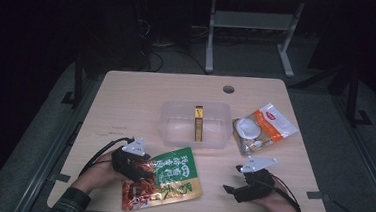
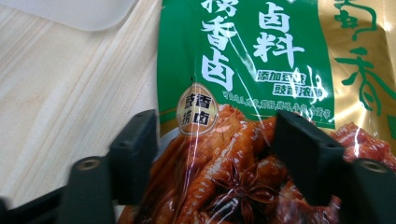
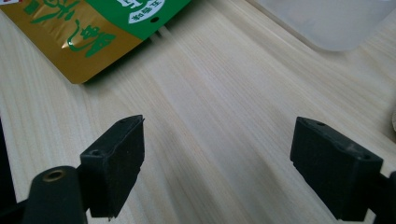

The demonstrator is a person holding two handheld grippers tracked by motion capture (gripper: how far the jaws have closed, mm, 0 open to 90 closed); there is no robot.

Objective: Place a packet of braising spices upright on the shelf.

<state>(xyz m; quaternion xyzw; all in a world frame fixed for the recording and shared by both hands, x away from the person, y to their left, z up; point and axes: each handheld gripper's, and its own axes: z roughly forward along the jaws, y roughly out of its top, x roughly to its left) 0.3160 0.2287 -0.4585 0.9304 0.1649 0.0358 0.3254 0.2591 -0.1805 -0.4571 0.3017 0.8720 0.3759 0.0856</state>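
Note:
A green and gold food pouch (image 1: pixel 171 180) with red braised meat printed on it lies flat near the table's front edge. My left gripper (image 1: pixel 144 172) reaches in from the left over its lower left corner. In the left gripper view the jaws (image 2: pixel 215 140) straddle the pouch (image 2: pixel 243 70). One pad meets its left edge and the other presses into the film, which bulges between them. My right gripper (image 1: pixel 228 189) rests at the front right with its jaws wide apart over bare wood (image 3: pixel 219 154), a short way from the pouch's gold corner (image 3: pixel 84 28).
A clear plastic bin (image 1: pixel 174 130) stands mid-table behind the pouch, with a narrow gold and brown packet (image 1: pixel 198 123) upright inside. To its right lies a white and orange bag (image 1: pixel 262 128). A cable hole (image 1: pixel 228 89) sits near the table's far edge.

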